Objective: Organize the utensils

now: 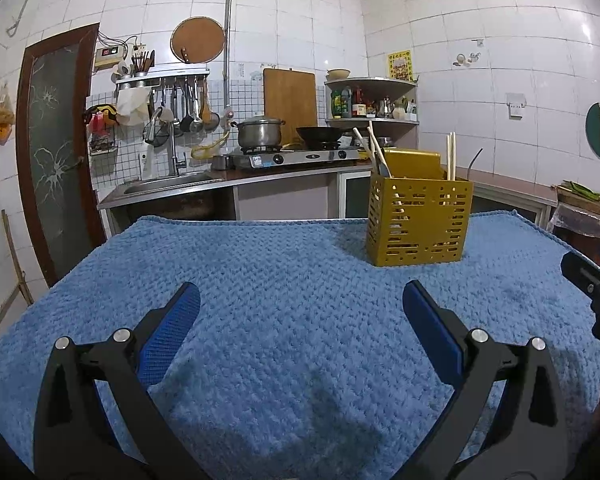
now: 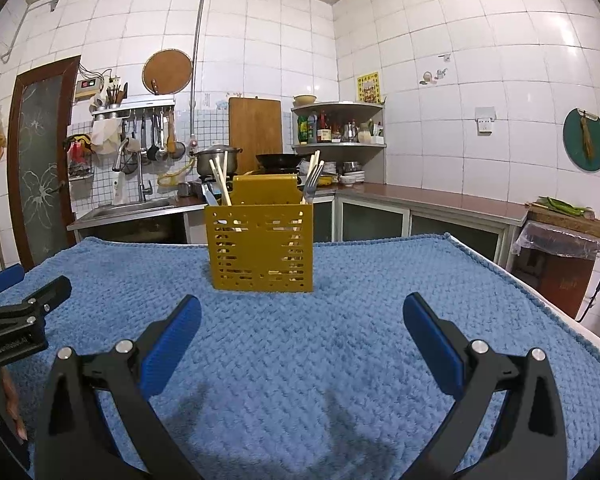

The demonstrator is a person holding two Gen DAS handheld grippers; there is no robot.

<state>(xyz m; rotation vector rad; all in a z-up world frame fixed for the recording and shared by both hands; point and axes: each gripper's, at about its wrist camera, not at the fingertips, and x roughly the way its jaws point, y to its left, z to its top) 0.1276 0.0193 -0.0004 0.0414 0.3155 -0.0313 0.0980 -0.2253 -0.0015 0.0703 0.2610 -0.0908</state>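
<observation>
Both your left gripper [image 1: 300, 320] and right gripper [image 2: 302, 324] hang spread and empty above the worktop [image 1: 260, 280]. Every utensil looks stowed in the yellow holder [image 2: 260, 248] near the far edge, so withdraw without bumping it.

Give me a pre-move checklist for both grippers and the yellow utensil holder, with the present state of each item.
1. Left gripper open with nothing held: ok.
2. Right gripper open with nothing held: ok.
3. Yellow utensil holder upright on the blue towel: ok.
4. Chopsticks and fork seated inside the holder: ok.
5. Loose utensils left on the towel to pick up: none visible in either view, so the next target cannot tell.
6. The two grippers apart from each other and from the holder: ok.
</observation>
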